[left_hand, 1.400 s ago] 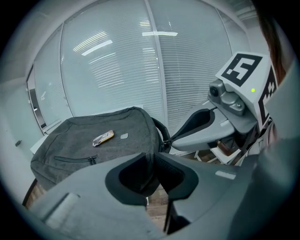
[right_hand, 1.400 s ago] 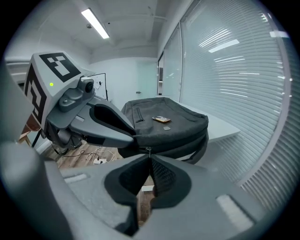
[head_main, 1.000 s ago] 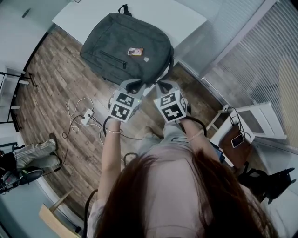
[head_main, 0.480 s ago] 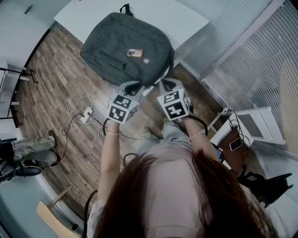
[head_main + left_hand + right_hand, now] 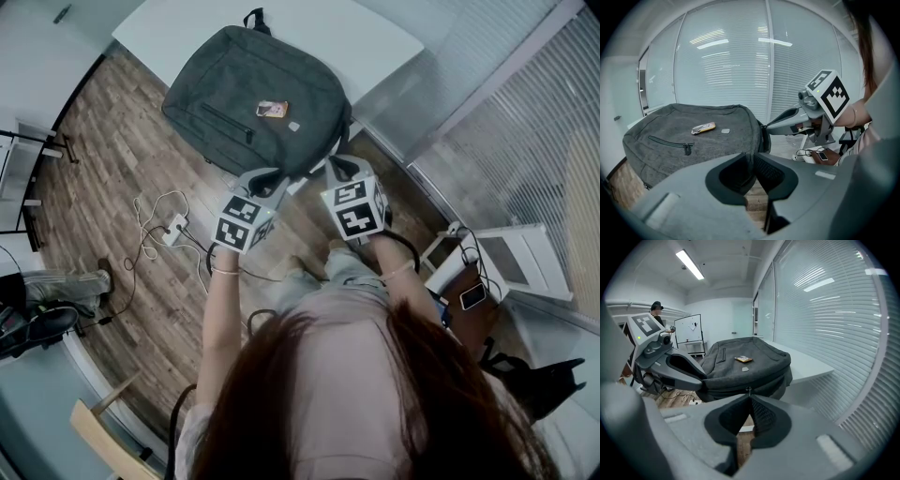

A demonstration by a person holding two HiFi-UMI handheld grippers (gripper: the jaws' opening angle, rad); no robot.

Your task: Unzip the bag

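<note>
- The grey backpack (image 5: 244,94) lies flat on a white table (image 5: 375,42), front face up. Its near end hangs over the table edge toward the person.
- The zipper pull (image 5: 748,390) sits on the near side wall of the backpack. It pokes up just past the tips of the right gripper (image 5: 749,395), whose jaws are closed together on it.
- The left gripper (image 5: 753,157) is at the same near edge, just beside the right one. Its jaws are pinched on the backpack's rim fabric.
- The two grippers angle in toward each other without touching.
- A small orange packet (image 5: 272,109) and a pale tag (image 5: 293,125) lie on the top face, well apart from the gripped edge.
- The front pocket zipper (image 5: 225,120) runs slanted across that face and is closed.
- The carry handle (image 5: 253,17) is at the far end, and a dark strap (image 5: 336,141) hangs down the side by the right gripper.
- Below the overhang is a wooden floor (image 5: 112,159), with a power strip (image 5: 174,231) and loose white cables on it.
- A phone (image 5: 472,296) lies on a brown surface to the person's right, near window blinds (image 5: 525,122).
- A whiteboard (image 5: 688,329) stands at the far side of the room.
</note>
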